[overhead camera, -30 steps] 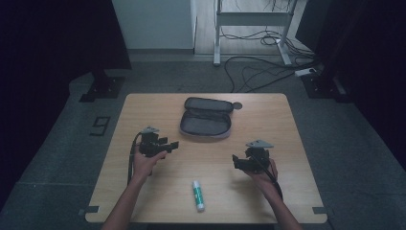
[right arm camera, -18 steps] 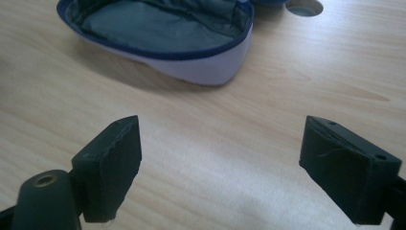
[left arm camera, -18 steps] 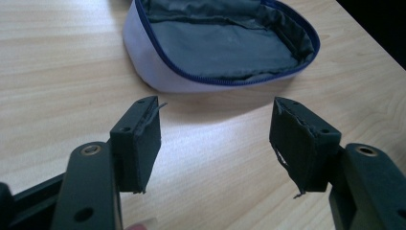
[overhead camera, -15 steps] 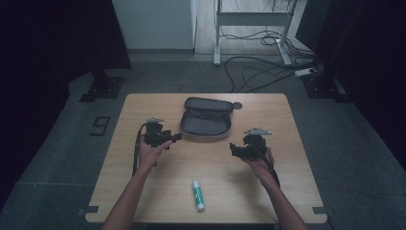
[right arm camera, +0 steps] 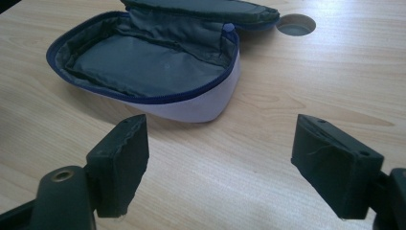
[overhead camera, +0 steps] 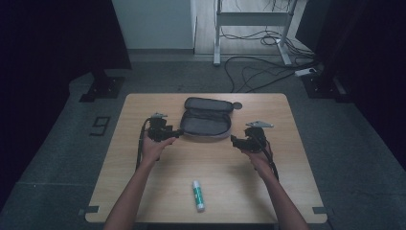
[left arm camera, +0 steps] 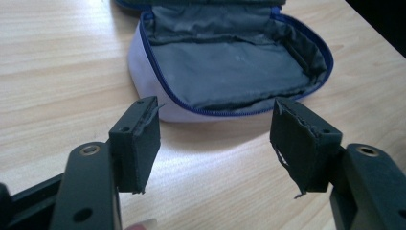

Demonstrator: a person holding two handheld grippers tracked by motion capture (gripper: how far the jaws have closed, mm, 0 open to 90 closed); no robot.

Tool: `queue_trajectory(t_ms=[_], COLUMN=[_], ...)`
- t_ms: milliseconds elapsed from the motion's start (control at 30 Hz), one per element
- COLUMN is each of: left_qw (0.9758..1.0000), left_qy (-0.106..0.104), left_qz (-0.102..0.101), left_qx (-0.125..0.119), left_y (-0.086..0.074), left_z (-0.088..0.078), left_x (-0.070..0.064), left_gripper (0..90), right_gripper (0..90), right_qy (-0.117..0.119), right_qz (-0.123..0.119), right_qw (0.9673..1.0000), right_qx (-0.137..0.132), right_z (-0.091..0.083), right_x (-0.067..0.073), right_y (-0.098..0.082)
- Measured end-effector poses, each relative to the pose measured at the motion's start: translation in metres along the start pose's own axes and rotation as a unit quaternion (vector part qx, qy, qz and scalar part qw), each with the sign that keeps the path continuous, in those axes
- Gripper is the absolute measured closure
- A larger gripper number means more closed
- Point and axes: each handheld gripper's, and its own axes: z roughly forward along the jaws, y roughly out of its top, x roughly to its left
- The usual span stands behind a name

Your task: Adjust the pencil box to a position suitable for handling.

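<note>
High view: hand-held grippers (overhead camera: 177, 132) nearer pouch (overhead camera: 206, 123)

A dark mark (overhead camera: 100, 125) on the floor left of the table reads, seemingly, "9".

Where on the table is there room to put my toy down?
Bare wood lies along the near edge on both sides of the green and white glue stick, and between it and the open grey zip pouch. The far left and far right corners are free too. It is crowded beside the pouch, where the left gripper and right gripper flank it.
</note>
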Motion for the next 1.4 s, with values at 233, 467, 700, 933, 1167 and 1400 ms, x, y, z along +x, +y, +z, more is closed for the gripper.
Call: queue_trajectory(t_ms=[233, 467, 700, 933, 1167, 1400], left_qw=[0.9999, 0.9997, 0.9992, 0.9995, 0.9995, 0.9989], left_qy=[0.015, 0.021, 0.027, 0.025, 0.01, 0.021], left_qz=[-0.006, -0.007, -0.03, -0.019, -0.03, -0.039], left_qx=[0.0, -0.006, 0.0, 0.005, 0.007, 0.013], left_y=[0.007, 0.014, 0.012, 0.02, 0.026, 0.027], left_z=[0.005, 0.014, 0.025, 0.027, 0.037, 0.05], left_x=[0.001, 0.002, 0.014, 0.009, 0.007, 0.012], left_gripper=[37.6, 41.8, 41.8, 40.5, 40.8, 41.7], right_gripper=[24.3, 29.1, 34.0, 38.8, 40.0, 43.2], right_qy=[-0.005, -0.001, 0.003, -0.001, -0.008, -0.008], right_qz=[-0.016, -0.017, -0.023, -0.021, -0.023, -0.008], right_qw=[0.9998, 0.9999, 0.9997, 0.9998, 0.9997, 0.9999], right_qx=[-0.007, -0.003, -0.002, 0.003, 0.001, 0.004], right_z=[0.007, 0.023, 0.035, 0.043, 0.054, 0.07], right_x=[0.004, 0.009, 0.01, 0.004, 0.004, 0.002], right_y=[0.008, 0.015, 0.023, 0.031, 0.033, 0.035])
